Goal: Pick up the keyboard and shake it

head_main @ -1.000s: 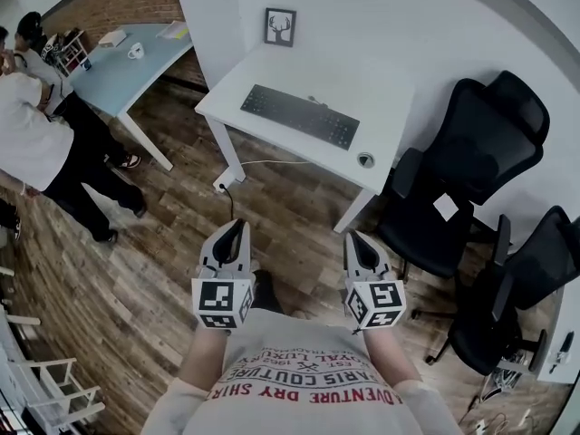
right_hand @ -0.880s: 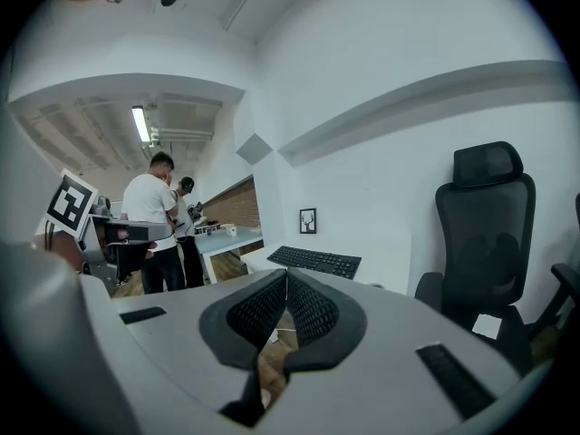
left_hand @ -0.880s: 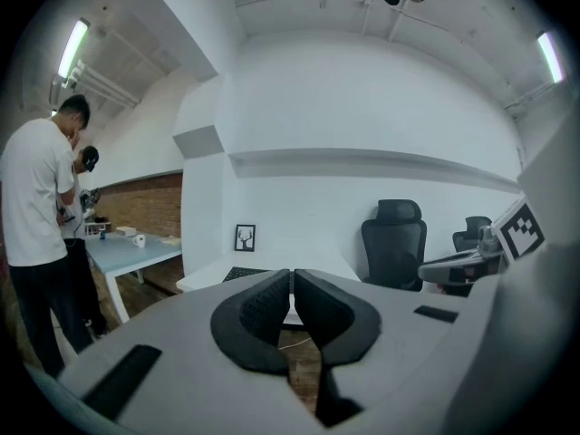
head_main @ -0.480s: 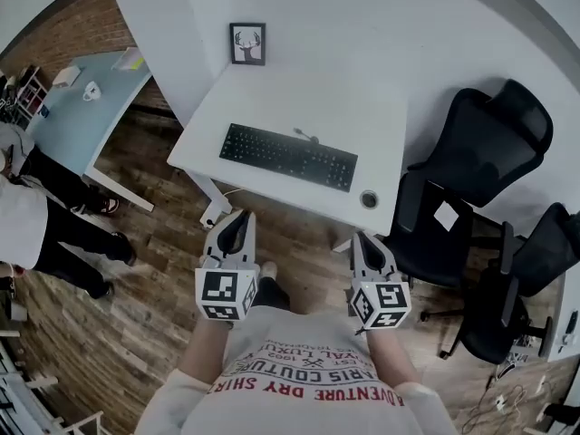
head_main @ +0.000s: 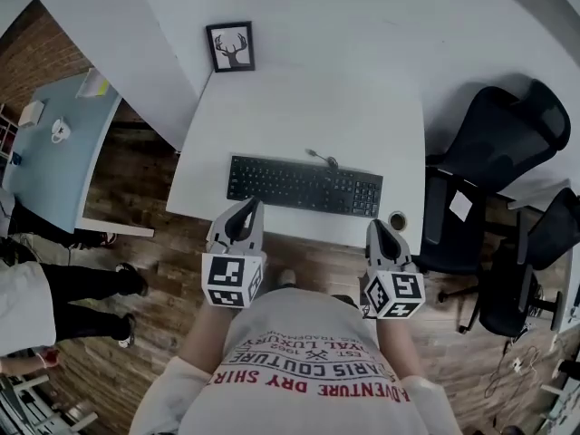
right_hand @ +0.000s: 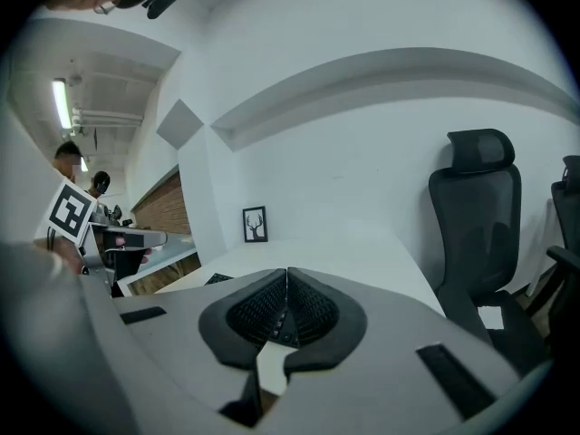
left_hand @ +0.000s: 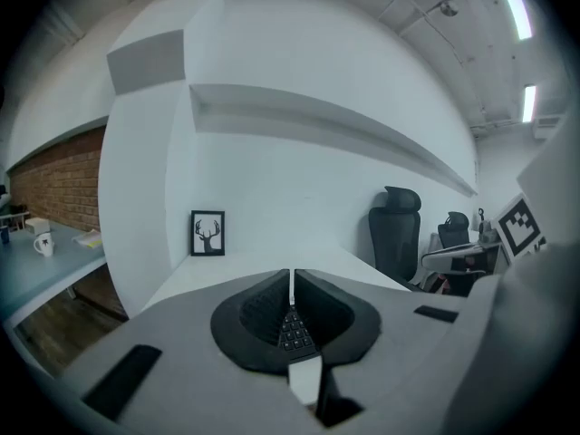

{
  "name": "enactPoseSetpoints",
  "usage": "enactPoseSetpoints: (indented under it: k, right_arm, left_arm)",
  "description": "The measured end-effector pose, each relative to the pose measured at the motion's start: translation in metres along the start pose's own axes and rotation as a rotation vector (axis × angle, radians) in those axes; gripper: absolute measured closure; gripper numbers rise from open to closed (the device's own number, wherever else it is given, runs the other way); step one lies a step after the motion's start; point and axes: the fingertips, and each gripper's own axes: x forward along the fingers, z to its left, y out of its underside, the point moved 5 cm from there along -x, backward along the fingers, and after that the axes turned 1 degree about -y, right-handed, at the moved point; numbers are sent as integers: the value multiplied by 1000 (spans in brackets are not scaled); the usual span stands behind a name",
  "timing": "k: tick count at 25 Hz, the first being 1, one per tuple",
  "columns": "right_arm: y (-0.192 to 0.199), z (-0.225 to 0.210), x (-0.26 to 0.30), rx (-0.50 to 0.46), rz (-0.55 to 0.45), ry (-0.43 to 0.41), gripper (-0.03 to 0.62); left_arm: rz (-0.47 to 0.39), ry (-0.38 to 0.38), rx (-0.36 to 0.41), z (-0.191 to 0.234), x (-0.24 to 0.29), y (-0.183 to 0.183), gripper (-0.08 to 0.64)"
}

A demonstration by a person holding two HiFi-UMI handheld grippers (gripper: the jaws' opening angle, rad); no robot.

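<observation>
A black keyboard (head_main: 304,186) lies flat near the front edge of the white desk (head_main: 308,107). My left gripper (head_main: 246,208) is shut and empty, its tips just short of the keyboard's left front edge. My right gripper (head_main: 379,227) is also shut and empty, at the desk's front edge below the keyboard's right end. In the left gripper view the jaws (left_hand: 292,275) are pressed together, with a few keys of the keyboard (left_hand: 294,331) showing below them. In the right gripper view the jaws (right_hand: 287,273) meet too, and a corner of the keyboard (right_hand: 217,279) peeks past them.
A framed deer picture (head_main: 230,46) stands at the desk's back left. A cable hole (head_main: 396,218) sits right of the keyboard. Black office chairs (head_main: 494,152) crowd the right side. A blue table (head_main: 54,152) and a person's legs (head_main: 63,288) are at the left.
I have come up to the desk: the keyboard went from far ahead to just beyond the gripper tips. Both grippers stayed shut and level.
</observation>
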Motion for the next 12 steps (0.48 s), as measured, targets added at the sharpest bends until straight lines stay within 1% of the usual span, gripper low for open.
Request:
enactPoseSetpoints:
  k: [5, 7, 9, 12]
  right_arm:
    - [7, -22, 34, -6, 85, 44, 566]
    - [12, -34, 47, -10, 119, 52, 566]
    - [14, -47, 62, -10, 146, 51, 565]
    - [20, -65, 79, 4, 183, 48, 565]
  left_arm:
    - [78, 7, -61, 29, 38, 22, 525]
    - [103, 12, -96, 37, 52, 30, 525]
    - [124, 2, -122, 44, 67, 35, 525]
    - [166, -19, -122, 51, 84, 45, 525]
